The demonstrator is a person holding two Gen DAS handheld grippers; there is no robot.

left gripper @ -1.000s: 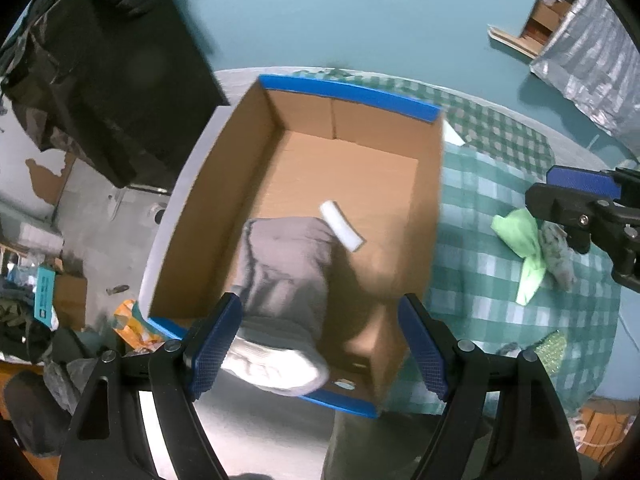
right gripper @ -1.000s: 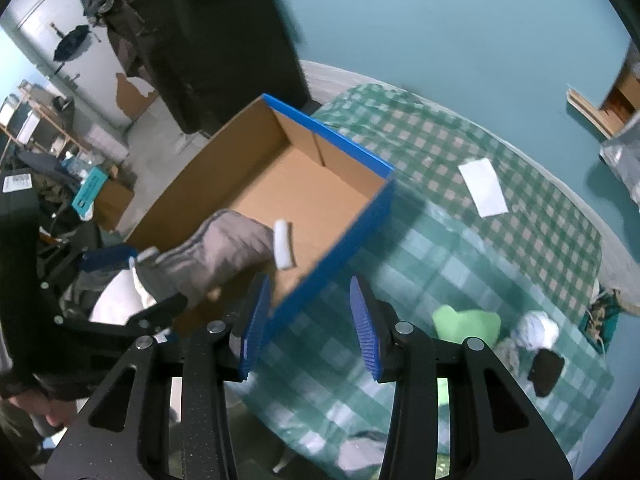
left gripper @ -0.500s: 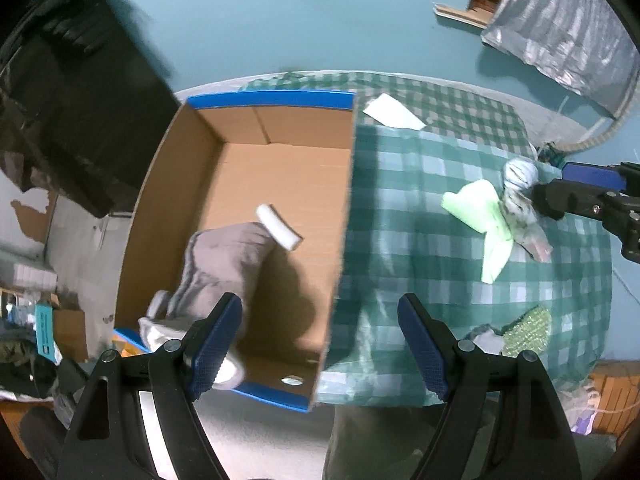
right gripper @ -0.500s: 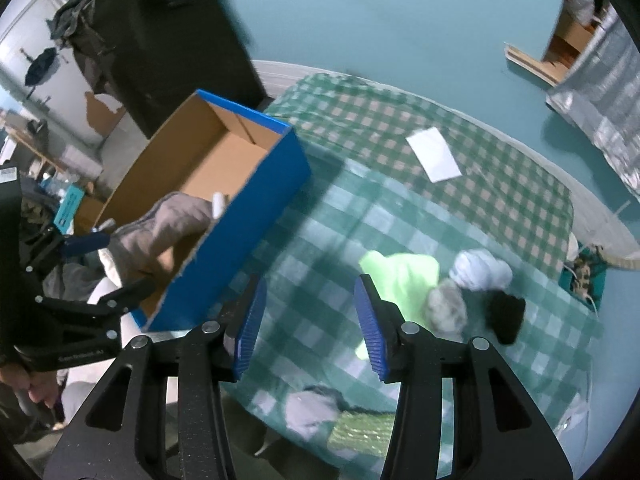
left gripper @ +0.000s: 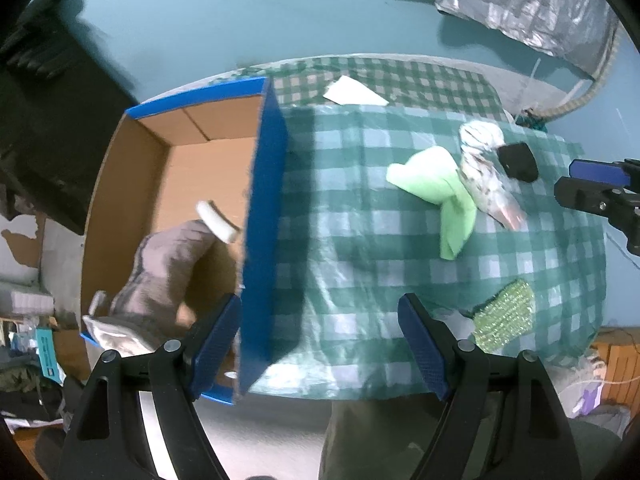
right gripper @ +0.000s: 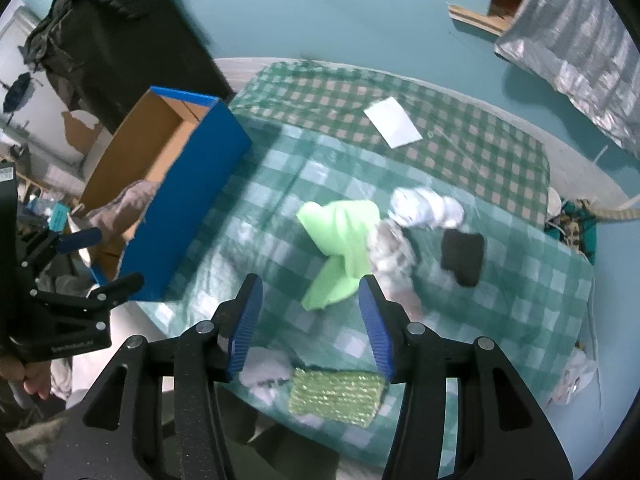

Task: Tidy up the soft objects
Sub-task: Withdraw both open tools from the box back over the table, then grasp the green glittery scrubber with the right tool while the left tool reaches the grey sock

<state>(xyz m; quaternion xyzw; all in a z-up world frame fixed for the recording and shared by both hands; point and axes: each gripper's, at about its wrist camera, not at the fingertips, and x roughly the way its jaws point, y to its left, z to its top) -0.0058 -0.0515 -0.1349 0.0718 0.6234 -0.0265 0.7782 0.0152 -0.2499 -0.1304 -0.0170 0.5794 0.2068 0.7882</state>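
A blue cardboard box [left gripper: 266, 216] [right gripper: 192, 184] stands at the left end of the checked table, holding a grey soft garment [left gripper: 168, 272] and a small white roll [left gripper: 218, 220]. On the cloth lie a light green cloth [left gripper: 436, 184] [right gripper: 340, 232], a white patterned bundle [left gripper: 480, 160] [right gripper: 424, 208], a black pad [left gripper: 518, 160] [right gripper: 462, 256] and a glittery green sponge [left gripper: 506, 316] [right gripper: 336, 396]. My left gripper [left gripper: 320, 344] hangs open above the box's near wall, empty. My right gripper [right gripper: 310, 320] hovers over the green cloth, its jaws opening with nothing between them.
A white paper [left gripper: 354, 92] [right gripper: 394, 122] lies on the far part of the checked tablecloth [left gripper: 360, 248]. A pale grey cloth [right gripper: 266, 368] sits at the table's near edge by the sponge. Dark furniture [right gripper: 120, 32] stands behind the box; a silver cover [right gripper: 576, 40] at the upper right.
Both grippers have swept right, away from above the box and over the table. The right gripper's jaws have widened. The grey garment stays in the box.
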